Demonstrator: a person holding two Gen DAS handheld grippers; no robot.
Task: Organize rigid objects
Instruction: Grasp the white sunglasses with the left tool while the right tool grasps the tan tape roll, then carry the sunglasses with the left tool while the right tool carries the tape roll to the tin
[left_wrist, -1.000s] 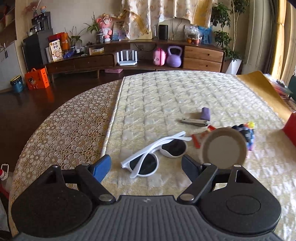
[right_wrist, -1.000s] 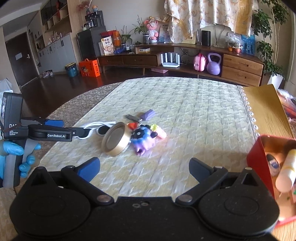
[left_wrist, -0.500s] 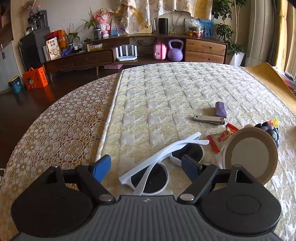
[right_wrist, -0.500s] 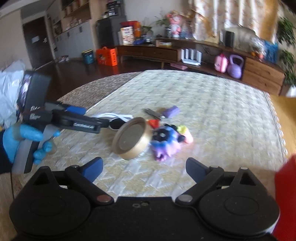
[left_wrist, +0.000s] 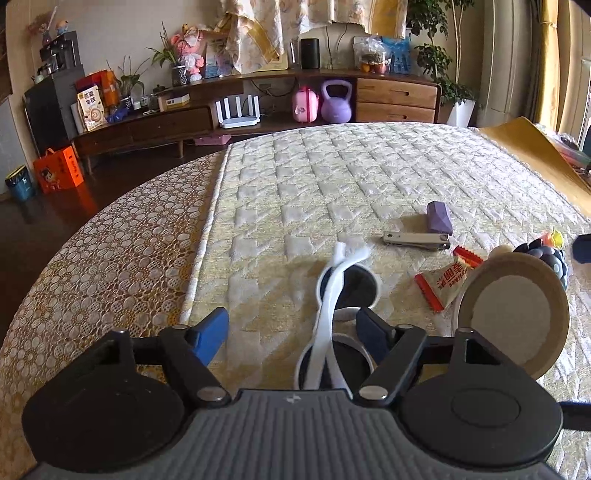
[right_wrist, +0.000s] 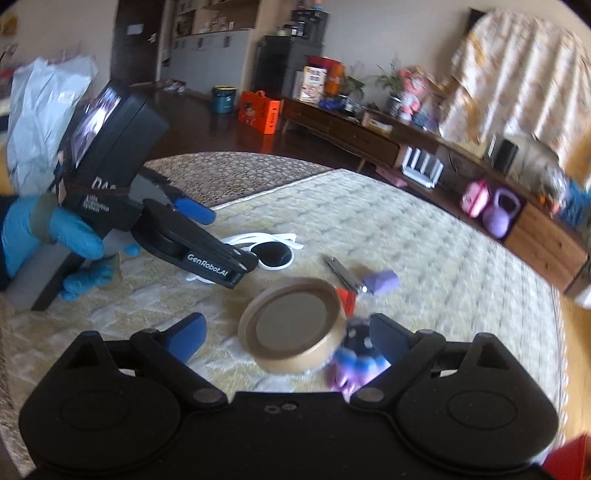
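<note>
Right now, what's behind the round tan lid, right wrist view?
Behind the round tan lid: red snack packet, mostly covered, then nail clipper and purple block. The multicolour toy sits beside it, partly hidden by the right gripper.

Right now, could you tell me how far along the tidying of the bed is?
Nothing here looks put away yet. In hand: the left gripper is closing around the white sunglasses, not yet pressing them; the right gripper stands open over the round tin. Left on the quilt: nail clippers, purple block, snack packet, colourful toy.
</note>
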